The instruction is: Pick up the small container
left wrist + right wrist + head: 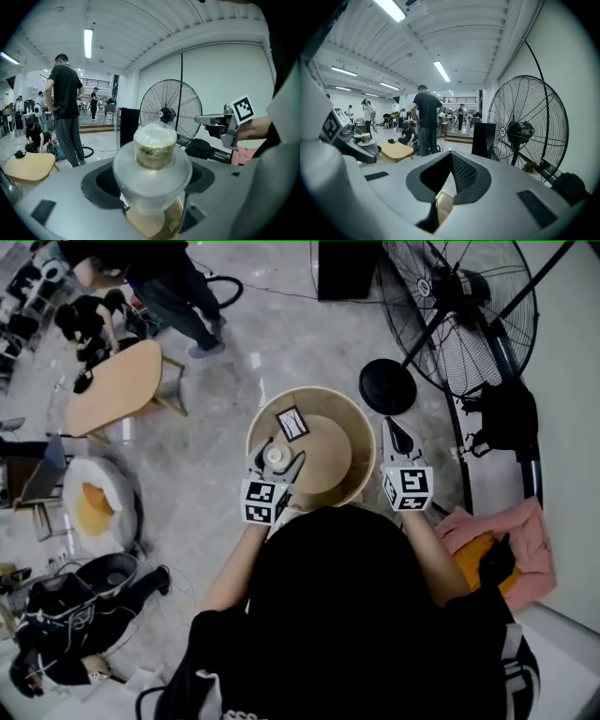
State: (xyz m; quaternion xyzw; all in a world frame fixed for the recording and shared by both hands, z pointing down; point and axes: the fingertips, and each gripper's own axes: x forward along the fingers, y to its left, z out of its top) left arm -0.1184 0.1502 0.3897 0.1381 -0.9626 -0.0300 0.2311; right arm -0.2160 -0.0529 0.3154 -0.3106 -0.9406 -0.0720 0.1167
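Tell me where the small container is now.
Head view: the small container is clamped in the left gripper over the round table, left side, beside the framed card.

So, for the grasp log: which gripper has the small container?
The left gripper: its jaws are shut on the small container. The right gripper is shut with nothing between its jaws.

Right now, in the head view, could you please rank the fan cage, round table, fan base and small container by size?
fan cage, narrowly, though perhaps nearer the camera
round table
fan base
small container
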